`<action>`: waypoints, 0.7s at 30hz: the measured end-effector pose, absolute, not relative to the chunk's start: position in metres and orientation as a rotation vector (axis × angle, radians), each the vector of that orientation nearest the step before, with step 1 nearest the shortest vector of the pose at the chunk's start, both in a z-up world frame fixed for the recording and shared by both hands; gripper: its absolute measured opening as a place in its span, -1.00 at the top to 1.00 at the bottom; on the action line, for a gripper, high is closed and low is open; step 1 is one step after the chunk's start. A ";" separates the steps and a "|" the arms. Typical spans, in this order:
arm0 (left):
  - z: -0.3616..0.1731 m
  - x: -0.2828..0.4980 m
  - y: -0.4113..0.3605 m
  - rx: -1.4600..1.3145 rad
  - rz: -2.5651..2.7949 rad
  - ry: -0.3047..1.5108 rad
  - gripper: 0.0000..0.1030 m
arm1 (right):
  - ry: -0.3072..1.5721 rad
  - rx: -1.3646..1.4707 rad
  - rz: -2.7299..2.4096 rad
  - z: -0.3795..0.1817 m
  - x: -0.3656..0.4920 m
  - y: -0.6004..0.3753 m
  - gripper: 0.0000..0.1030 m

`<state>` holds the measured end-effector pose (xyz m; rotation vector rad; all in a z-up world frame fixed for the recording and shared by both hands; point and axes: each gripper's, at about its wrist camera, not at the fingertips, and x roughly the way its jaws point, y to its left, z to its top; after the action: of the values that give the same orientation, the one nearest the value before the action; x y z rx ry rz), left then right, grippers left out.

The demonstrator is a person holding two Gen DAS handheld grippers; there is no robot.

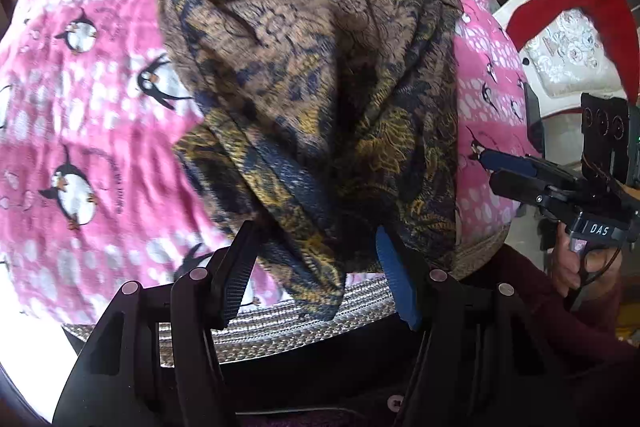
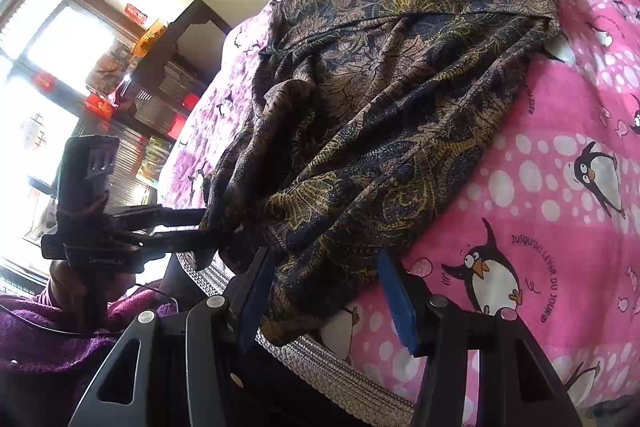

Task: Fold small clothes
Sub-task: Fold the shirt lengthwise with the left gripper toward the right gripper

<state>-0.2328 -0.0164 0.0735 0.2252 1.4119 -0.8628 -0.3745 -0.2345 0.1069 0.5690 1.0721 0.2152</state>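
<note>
Garment (image 1: 320, 87) is lying bunched on the penguin blanket (image 1: 80, 107), folding hardly begun; my left gripper (image 1: 316, 275) and right gripper (image 2: 324, 291) are gaping around its near hem, pressing nothing.

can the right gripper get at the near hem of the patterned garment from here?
Probably yes. The patterned garment drapes its near edge over the bed's edge, right between the right gripper fingers, which stand apart around the cloth. Nothing blocks it; the left gripper is off to the side at another corner.

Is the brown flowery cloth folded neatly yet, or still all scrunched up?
Still scrunched up. The brown flowery cloth lies in loose wrinkles and bunched ridges on the pink penguin blanket, with no flat, tidy fold anywhere.
</note>
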 end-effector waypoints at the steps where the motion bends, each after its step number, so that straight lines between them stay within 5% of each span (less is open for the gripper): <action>1: 0.070 -0.232 -0.019 0.236 -0.856 1.413 -0.17 | 1.072 0.579 0.212 0.106 -0.375 -0.235 -0.02; 2: 0.068 -0.232 -0.021 0.233 -0.851 1.410 -0.15 | 1.074 0.589 0.209 0.104 -0.376 -0.237 -0.02; 3: 0.067 -0.230 -0.022 0.224 -0.849 1.404 0.17 | 1.075 0.605 0.207 0.102 -0.376 -0.238 -0.02; 4: 0.066 -0.228 -0.022 0.222 -0.841 1.402 0.80 | 1.075 0.619 0.210 0.100 -0.376 -0.238 -0.02; 5: 0.067 -0.226 -0.021 0.225 -0.843 1.403 0.89 | 1.077 0.634 0.216 0.098 -0.377 -0.238 -0.02; 10: 0.099 -0.194 0.024 0.123 -0.773 1.267 0.90 | 1.120 0.647 0.261 0.089 -0.378 -0.225 -0.02; 21: 0.092 -0.168 0.079 0.036 -0.624 1.281 0.90 | 1.176 0.774 0.234 0.062 -0.363 -0.212 -0.16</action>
<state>-0.1675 0.0794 0.0922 0.0357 1.2806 -0.6241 -0.3630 -0.2117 0.0617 0.7741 1.1761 0.2344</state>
